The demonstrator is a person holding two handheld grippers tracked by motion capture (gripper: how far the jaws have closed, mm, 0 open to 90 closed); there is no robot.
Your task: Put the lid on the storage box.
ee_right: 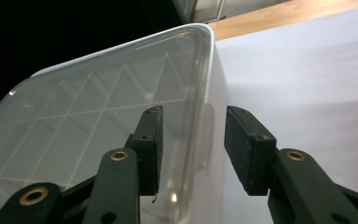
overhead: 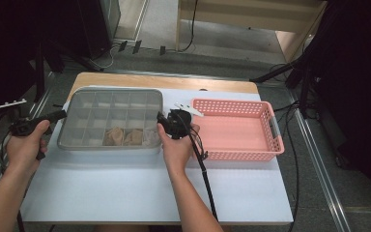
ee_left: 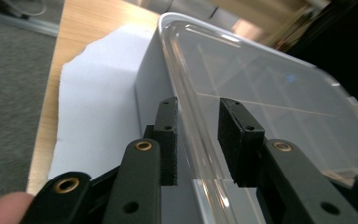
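Observation:
A clear compartment box point(overhead: 111, 108) with its lid on lies on a white sheet point(overhead: 125, 183). Brown items point(overhead: 124, 137) fill its front compartments. My left gripper point(overhead: 60, 115) is at the box's left edge. In the left gripper view my left gripper point(ee_left: 196, 140) straddles the lid's rim point(ee_left: 186, 112), with slim gaps beside the pads. My right gripper point(overhead: 160, 118) is at the box's right edge. In the right gripper view my right gripper point(ee_right: 193, 149) stands apart around the rim and a small tab point(ee_right: 206, 135) without touching them.
A pink perforated basket point(overhead: 236, 130) stands just right of the box, close to my right hand. A small white object point(overhead: 188, 107) lies at the basket's back left corner. The wooden table edge point(overhead: 174, 82) runs behind. A cable point(overhead: 205, 179) trails from my right gripper.

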